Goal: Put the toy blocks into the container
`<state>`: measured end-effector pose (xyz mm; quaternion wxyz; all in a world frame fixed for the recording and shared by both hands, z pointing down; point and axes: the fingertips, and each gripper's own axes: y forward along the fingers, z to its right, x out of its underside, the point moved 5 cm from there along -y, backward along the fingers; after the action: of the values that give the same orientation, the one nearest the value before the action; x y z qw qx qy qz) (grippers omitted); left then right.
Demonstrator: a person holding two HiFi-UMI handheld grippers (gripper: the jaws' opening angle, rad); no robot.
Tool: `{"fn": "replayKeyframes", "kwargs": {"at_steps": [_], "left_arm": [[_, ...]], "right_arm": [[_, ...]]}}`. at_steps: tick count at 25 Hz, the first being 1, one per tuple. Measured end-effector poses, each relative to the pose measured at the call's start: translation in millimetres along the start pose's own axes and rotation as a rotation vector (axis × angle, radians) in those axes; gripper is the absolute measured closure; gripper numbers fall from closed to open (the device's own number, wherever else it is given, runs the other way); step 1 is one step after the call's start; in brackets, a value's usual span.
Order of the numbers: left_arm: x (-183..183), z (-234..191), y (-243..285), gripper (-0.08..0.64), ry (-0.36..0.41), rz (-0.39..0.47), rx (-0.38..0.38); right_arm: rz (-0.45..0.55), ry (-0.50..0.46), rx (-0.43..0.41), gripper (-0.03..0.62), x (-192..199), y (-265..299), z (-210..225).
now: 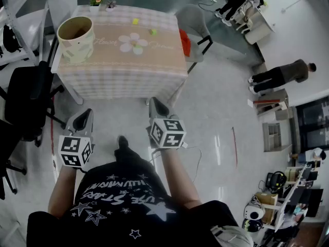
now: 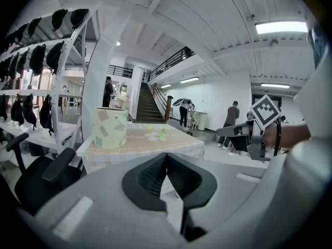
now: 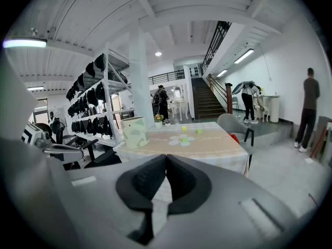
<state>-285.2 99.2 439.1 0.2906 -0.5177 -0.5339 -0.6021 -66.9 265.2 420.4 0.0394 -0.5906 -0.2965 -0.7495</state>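
Only head view shows me both arms: hanging low, short of table (image 1: pixel 121 60). Left gripper view alone catches staircase (image 2: pixel 147 105) behind table. Left gripper (image 1: pixel 84 115) pressed together, empty; right gripper (image 1: pixel 156 106) likewise. Toy blocks (image 1: pixel 135 21) on table's far half, container (image 1: pixel 76 32) on its left corner.
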Motion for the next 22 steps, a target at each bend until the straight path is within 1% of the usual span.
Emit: {"fn": "replayKeyframes", "kwargs": {"at_steps": [8, 16, 22], "left_arm": [[3, 6, -18, 0.551, 0.004, -0.007, -0.006], [5, -4, -18, 0.551, 0.000, -0.010, -0.016], [9, -6, -7, 0.551, -0.009, -0.030, -0.022]], "right_arm": [[0.003, 0.004, 0.000, 0.588, 1, -16, -6], [0.006, 0.005, -0.002, 0.588, 2, -8, -11], [0.073, 0.046, -0.016, 0.588, -5, 0, -3]]}}
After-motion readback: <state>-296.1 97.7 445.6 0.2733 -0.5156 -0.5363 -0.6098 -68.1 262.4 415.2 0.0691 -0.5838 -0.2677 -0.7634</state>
